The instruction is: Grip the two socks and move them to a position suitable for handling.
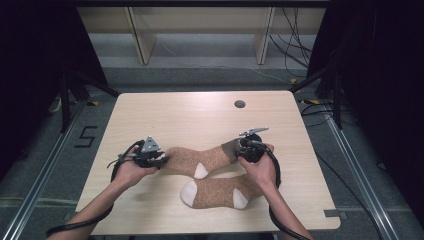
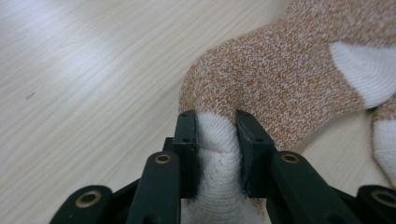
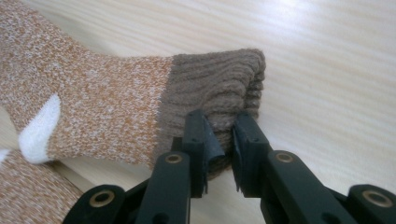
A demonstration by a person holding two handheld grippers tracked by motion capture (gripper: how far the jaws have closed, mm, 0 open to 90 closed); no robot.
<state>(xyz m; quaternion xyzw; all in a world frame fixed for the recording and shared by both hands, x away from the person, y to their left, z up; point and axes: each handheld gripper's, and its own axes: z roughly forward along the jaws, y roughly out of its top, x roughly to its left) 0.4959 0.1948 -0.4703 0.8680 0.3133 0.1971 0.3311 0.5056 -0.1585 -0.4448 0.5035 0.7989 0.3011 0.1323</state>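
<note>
High view: the left gripper (image 1: 159, 159) sat at the near left of the wooden table (image 1: 165, 115), held in the left hand (image 1: 131, 172). The right gripper (image 1: 240, 148) was in the right hand (image 1: 261, 167), toward the right of centre. An orange-flecked sock (image 1: 200, 159) stretched between the two grippers, its toe end at the left gripper and its cuff end at the right one. A second sock (image 1: 217, 192) of the same pattern lay on the table nearer the person than both grippers, just below the first and under the right hand.

Left gripper view: the left gripper (image 2: 216, 135) pinched the white toe (image 2: 215, 140) of the sock (image 2: 280, 74), fabric bunched between the two black jaws. The sock ran away from the jaws up and to the right, with its white heel patch (image 2: 369, 70) farther along. Part of the second sock (image 2: 385, 135) showed at the right edge.

Right gripper view: the right gripper (image 3: 219, 135) pinched the brown ribbed cuff (image 3: 215, 84) of the sock (image 3: 93, 93), the knit squeezed between the jaws. The sock's body ran off to the left of the jaws, with the white heel patch (image 3: 39, 126) on that side. The second sock (image 3: 32, 191) lay at the lower left, beneath the held one.
</note>
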